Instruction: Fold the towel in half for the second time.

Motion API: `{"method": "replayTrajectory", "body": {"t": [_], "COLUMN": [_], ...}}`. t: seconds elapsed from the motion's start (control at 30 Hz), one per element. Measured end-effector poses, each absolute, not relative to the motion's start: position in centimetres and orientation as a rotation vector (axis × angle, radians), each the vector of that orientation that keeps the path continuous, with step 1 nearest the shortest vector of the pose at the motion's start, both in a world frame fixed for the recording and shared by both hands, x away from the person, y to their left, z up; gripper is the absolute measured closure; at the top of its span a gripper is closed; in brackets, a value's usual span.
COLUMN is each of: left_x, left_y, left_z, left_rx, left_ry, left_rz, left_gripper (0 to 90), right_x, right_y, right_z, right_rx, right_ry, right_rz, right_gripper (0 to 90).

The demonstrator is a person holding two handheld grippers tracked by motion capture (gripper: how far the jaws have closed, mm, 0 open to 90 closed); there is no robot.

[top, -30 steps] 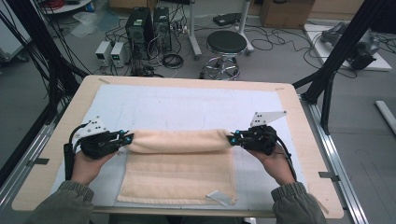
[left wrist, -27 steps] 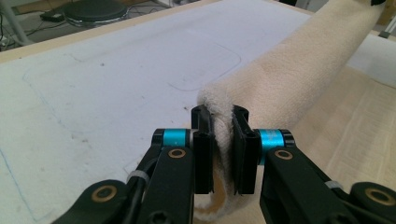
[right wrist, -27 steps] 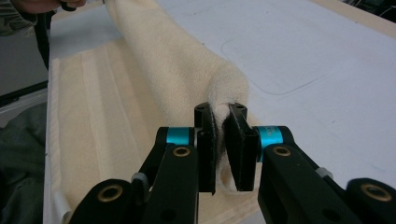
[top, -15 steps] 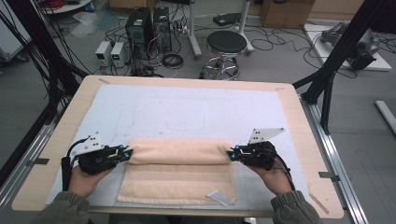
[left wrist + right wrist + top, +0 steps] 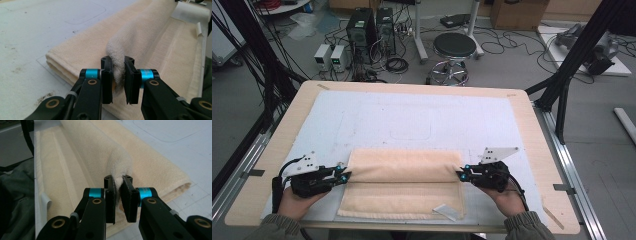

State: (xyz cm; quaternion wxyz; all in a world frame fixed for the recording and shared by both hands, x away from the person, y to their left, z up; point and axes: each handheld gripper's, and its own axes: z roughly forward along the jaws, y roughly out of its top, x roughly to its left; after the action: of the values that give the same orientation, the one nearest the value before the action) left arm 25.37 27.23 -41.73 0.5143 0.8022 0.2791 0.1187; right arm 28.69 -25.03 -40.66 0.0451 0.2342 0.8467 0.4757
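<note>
**Folding the towel: keep both ends level**

The counter (image 5: 532, 130) takes up most of the high view, and the cream towel (image 5: 404, 192) lies at its lower centre. A raised fold runs across the towel from left to right. It is thick, soft terry, already doubled, with a white label at its lower right corner.

The left hand-held gripper (image 5: 343, 176) pinches one end of the fold and the right hand-held gripper (image 5: 462, 174) pinches the other, each clamped on the towel. For a good fold, I'd carry both ends together and lay the edge square on the layer beneath.
</note>
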Motion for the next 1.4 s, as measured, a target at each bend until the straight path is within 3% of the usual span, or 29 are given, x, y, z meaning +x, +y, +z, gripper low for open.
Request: {"method": "replayTrajectory", "body": {"t": [0.17,0.27,0.4,0.67,0.87,0.97,1.17,1.4], "left_x": [24.3,23.7,23.6,23.7,23.8,24.0,24.2,23.6], "left_y": [27.5,28.0,28.3,26.7,26.4,26.1,25.4,25.8], "left_z": [-41.9,-41.7,-41.3,-42.5,-43.9,-44.3,-44.3,-42.7], "left_rx": [1.948,1.932,1.902,1.989,2.037,2.054,2.09,2.046], "left_ry": [0.653,0.646,0.633,0.568,0.589,0.608,0.62,0.594], "left_rz": [0.271,0.251,0.238,0.148,0.119,0.129,0.187,0.247], "left_gripper": [78.5,67.3,60.6,57.6,56.9,60.8,79.7,84.6], "right_x": [27.9,27.2,26.5,26.5,26.4,26.6,26.7,26.7], "right_y": [-25.3,-25.5,-25.8,-24.2,-23.5,-23.2,-23.0,-23.4], "right_z": [-40.8,-40.7,-40.0,-41.4,-43.0,-43.5,-43.8,-42.7], "right_rx": [0.701,0.683,0.664,0.606,0.573,0.596,0.601,0.613], "right_ry": [2.6,2.615,2.588,2.677,2.753,2.774,2.781,2.761], "right_rz": [1.446,1.466,1.539,1.482,1.393,1.368,1.342,1.4], "right_gripper": [81.7,75.2,70.6,59.9,57.6,61.4,82.2,85.7]}}
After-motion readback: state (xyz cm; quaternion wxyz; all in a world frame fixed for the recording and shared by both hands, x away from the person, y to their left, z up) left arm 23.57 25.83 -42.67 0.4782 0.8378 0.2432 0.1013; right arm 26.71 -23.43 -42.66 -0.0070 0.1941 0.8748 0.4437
